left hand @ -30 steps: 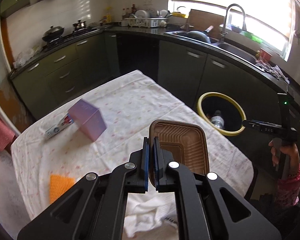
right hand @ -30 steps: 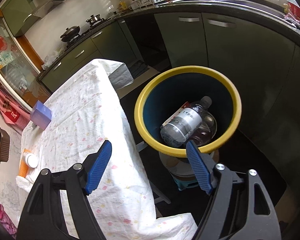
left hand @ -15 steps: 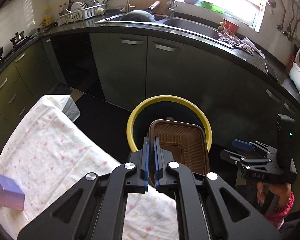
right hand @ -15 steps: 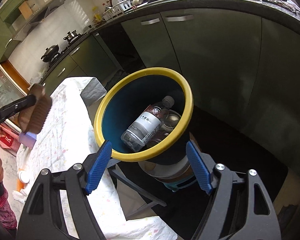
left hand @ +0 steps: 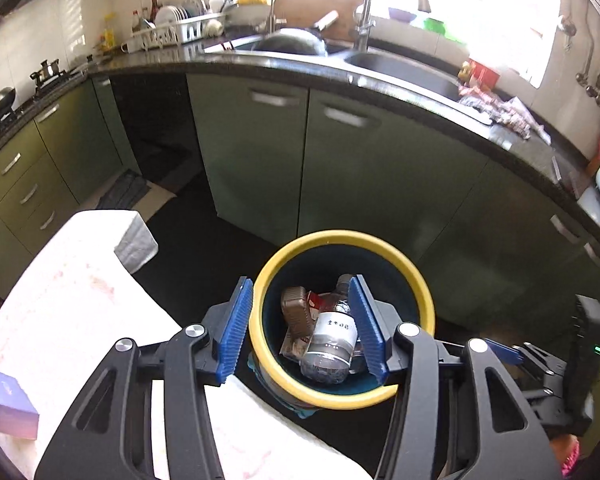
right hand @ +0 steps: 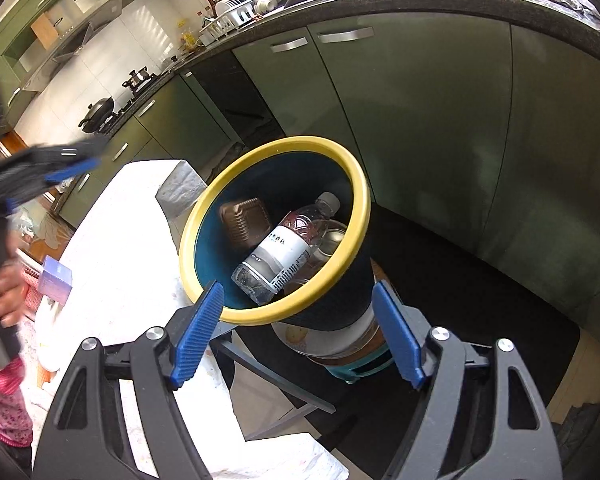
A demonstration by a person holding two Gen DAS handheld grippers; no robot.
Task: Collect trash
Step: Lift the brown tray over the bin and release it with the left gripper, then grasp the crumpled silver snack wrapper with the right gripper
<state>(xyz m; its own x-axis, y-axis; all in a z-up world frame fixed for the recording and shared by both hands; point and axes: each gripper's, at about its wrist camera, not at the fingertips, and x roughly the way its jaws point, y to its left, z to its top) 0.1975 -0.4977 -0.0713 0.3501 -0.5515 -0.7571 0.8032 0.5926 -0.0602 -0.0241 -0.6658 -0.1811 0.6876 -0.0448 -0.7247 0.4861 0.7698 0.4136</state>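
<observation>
The left gripper (left hand: 302, 326) has just sprung its jaws apart, nothing between them, the brown tray (left hand: 296, 310) lying beside the bottle (left hand: 332, 340) in the yellow-rimmed bin (left hand: 340, 238), right gripper (right hand: 296, 332) wide and empty, the purple box (left hand: 6, 406) on the table probably next.

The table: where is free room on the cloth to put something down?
The tablecloth is bare from its far corner to the bin, beside the purple box. Inside the bin it is crowded: bottle and brown tray.
</observation>
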